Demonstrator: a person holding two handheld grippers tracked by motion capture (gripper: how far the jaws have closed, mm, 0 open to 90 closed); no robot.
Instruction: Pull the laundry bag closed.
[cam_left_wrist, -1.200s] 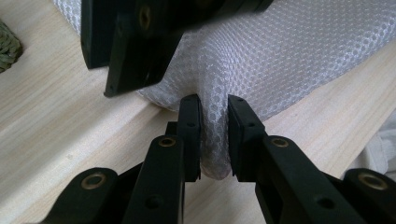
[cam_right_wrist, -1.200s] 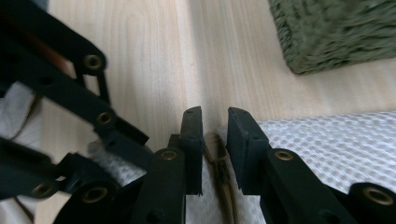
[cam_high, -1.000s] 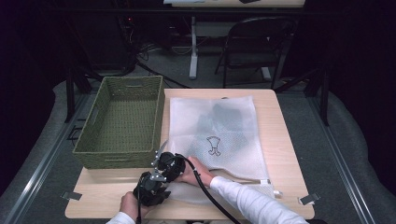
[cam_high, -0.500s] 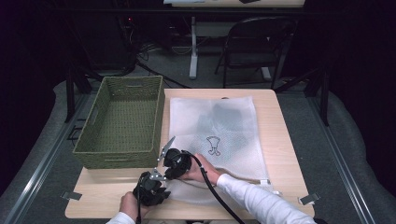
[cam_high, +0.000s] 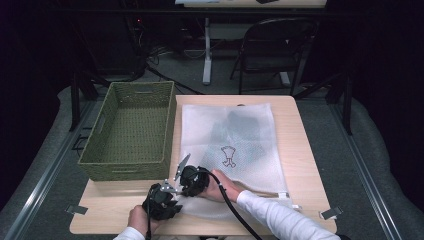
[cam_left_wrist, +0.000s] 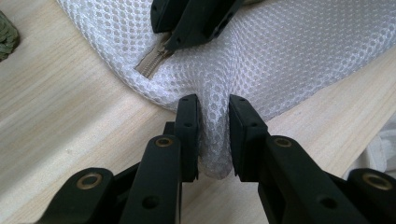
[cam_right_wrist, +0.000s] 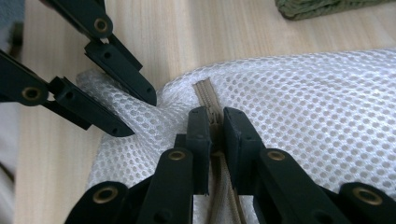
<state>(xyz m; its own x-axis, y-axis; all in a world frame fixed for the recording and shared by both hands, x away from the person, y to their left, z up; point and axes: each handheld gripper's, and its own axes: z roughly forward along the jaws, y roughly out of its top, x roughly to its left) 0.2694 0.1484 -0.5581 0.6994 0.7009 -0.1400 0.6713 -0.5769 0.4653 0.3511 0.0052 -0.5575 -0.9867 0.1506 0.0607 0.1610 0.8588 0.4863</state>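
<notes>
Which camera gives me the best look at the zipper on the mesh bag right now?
The right gripper view: the zipper runs up the middle, pinched between that gripper's jaws. The left gripper view shows a short stretch under the right gripper. In the high view it is too small to make out.

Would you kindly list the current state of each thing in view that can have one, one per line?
Mesh laundry bag: flat on the table, near corner bunched up, dark contents inside.
Zipper: shut along the stretch ahead of the right jaws.
Left gripper: shut on a fold of mesh at the bag's corner.
Right gripper: shut on the zipper.
Wicker basket: upright, empty, beside the bag.
Folding chair: unfolded, unoccupied.
</notes>
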